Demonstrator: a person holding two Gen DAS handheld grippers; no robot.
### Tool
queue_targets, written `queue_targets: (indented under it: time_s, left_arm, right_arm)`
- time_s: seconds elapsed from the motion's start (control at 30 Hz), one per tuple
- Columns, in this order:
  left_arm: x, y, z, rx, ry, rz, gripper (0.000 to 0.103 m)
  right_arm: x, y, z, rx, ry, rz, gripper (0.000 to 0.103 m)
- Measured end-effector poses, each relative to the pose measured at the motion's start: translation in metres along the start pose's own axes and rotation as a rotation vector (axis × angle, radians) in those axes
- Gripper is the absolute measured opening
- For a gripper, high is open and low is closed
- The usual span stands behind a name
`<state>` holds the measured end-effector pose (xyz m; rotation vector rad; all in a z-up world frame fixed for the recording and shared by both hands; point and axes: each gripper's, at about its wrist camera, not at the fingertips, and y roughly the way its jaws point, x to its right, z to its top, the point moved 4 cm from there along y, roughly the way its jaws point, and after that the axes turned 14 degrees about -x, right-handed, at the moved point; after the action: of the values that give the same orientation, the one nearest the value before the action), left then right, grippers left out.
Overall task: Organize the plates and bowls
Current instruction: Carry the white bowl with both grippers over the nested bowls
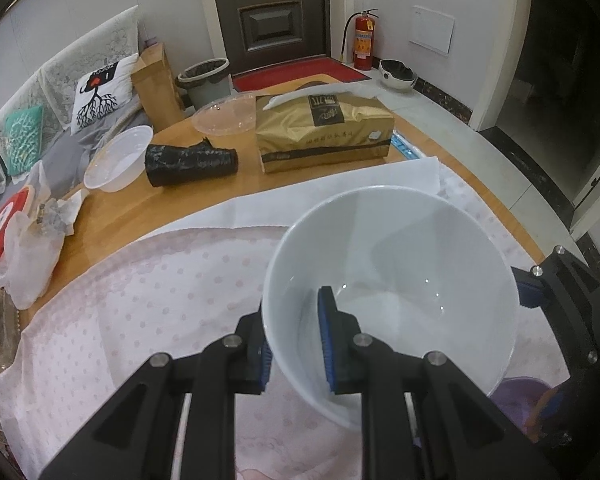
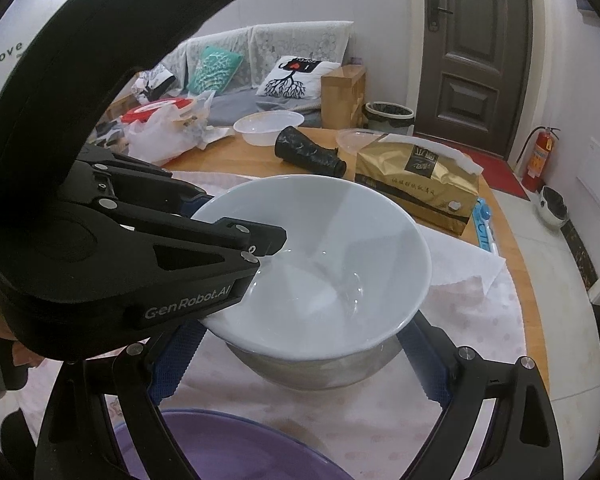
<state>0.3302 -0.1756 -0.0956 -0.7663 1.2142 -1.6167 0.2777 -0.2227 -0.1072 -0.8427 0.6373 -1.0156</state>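
1. White bowl (image 1: 392, 280) lifted over pink cloth (image 1: 140, 300), rim pinched by left gripper (image 1: 296, 344): one pad inside, one outside the wall.
2. Right gripper (image 2: 300, 364) spread wide, fingers (image 2: 176, 356) flanking the bowl's (image 2: 320, 264) underside; contact unclear.
3. Purple basin (image 2: 228, 444) just below, near edge.
4. Tissue pack (image 1: 324, 132), black roll (image 1: 192, 160), plastic bowl (image 1: 120, 160) along far table (image 1: 112, 216) edge, well apart.

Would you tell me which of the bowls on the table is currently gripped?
The white ceramic bowl, pinched at its rim by the left gripper; the translucent plastic bowl beside the black roll sits untouched.
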Motion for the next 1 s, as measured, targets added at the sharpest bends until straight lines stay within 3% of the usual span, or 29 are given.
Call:
queue_targets:
  time_s: [0.37, 0.67, 0.77, 0.83, 0.9, 1.0]
  left_arm:
    - [0.001, 0.011, -0.002, -0.027, 0.005, -0.004, 0.016]
    - [0.007, 0.014, -0.004, -0.027, 0.029, 0.035, 0.018]
    - [0.007, 0.015, -0.004, -0.03, 0.032, 0.032, 0.021]
    - [0.006, 0.014, -0.005, -0.026, 0.033, 0.046, 0.034]
    - [0.003, 0.012, -0.005, -0.013, 0.026, 0.054, 0.04]
    - [-0.002, 0.012, -0.004, -0.018, 0.003, 0.016, 0.04]
  right_arm:
    - [0.0, 0.0, -0.001, -0.019, -0.003, -0.01, 0.094]
    - [0.002, -0.002, -0.004, -0.031, 0.0, -0.014, 0.096]
    - [0.003, -0.003, -0.005, -0.036, -0.008, -0.009, 0.096]
    - [0.003, -0.004, -0.007, -0.039, -0.014, -0.008, 0.095]
    - [0.006, -0.004, -0.01, -0.047, -0.016, -0.003, 0.095]
    - [0.01, -0.001, -0.016, -0.078, 0.008, 0.043, 0.098]
